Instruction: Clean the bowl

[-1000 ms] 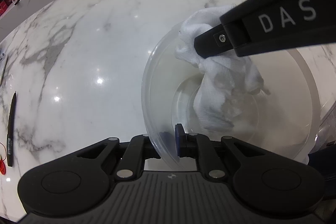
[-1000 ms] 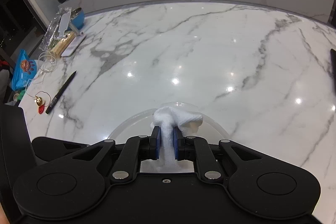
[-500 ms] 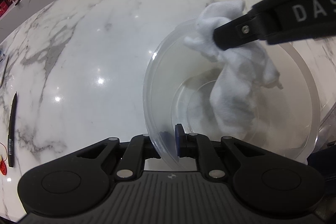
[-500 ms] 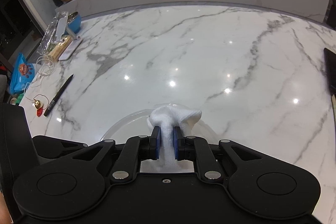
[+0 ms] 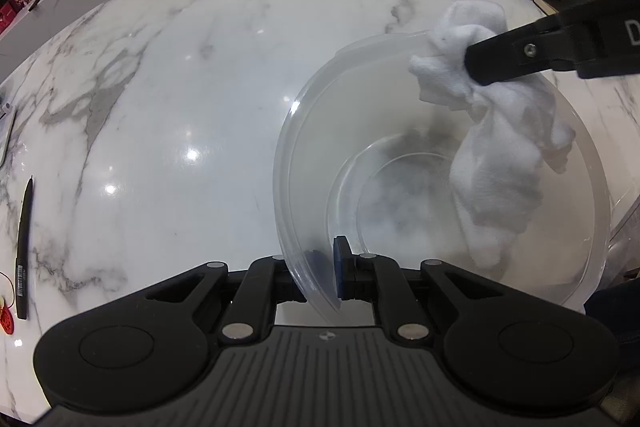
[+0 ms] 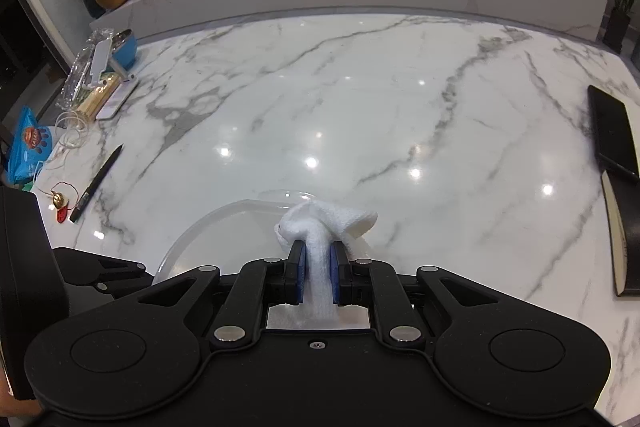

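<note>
**A:** Where did you have the bowl point(image 5: 304, 163) at that moment?

**B:** You had the left hand-held gripper point(image 5: 326, 269) clamped on its near rim, one blue pad inside the clear wall and the other outside, jaws nearly together with only the thin plastic between them. The bowl was tipped up on its side above the marble tabletop point(image 5: 180, 87), its open mouth turned toward your right.

**A:** And the other one?

**B:** Your right hand-held gripper point(image 6: 318, 277) was pinched narrow on a white cloth point(image 6: 320, 227). A bunch of it stuck out past the fingertips, and the rest hung below. From the left wrist view, the cloth's upper bunch sat at the bowl's far rim, just beside the black finger point(image 5: 520, 57), while the loose tail draped down inside the bowl along its right wall.

**A:** Was the tail touching the bottom?

**B:** You couldn't tell from either view; the clear plastic blurred that.

**A:** Anything else on the tabletop?

**B:** A black pen point(image 6: 96, 183) lay at the left edge, well apart from the bowl, with a red tag point(image 6: 61, 215) just beside it. A dark notebook point(image 6: 612, 131) lay at the far right edge.
</note>
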{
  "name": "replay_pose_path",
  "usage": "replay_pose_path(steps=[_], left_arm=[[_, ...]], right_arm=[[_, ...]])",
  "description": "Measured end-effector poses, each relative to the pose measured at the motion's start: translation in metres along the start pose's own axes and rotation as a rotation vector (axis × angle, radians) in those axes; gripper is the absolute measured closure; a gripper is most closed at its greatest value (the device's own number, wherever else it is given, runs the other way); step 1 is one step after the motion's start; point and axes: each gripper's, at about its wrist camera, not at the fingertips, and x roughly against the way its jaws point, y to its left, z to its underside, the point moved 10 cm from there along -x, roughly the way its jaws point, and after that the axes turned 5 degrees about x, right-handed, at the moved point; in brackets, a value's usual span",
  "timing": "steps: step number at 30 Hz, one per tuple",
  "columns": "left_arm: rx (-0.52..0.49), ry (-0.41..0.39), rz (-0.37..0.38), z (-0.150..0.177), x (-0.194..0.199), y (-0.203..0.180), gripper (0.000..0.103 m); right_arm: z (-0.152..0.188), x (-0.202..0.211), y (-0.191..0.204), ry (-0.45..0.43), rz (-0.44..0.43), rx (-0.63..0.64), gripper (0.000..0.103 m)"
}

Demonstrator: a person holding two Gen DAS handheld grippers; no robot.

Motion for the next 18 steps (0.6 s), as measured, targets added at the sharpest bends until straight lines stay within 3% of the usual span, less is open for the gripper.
replay_pose_path(steps=[18], left_arm=[[-0.007, 0.002, 0.000, 0.001, -0.002, 0.001, 0.094]], right_arm=[[0.027, 0.018, -0.009, 0.034, 0.041, 0.020, 0.092]])
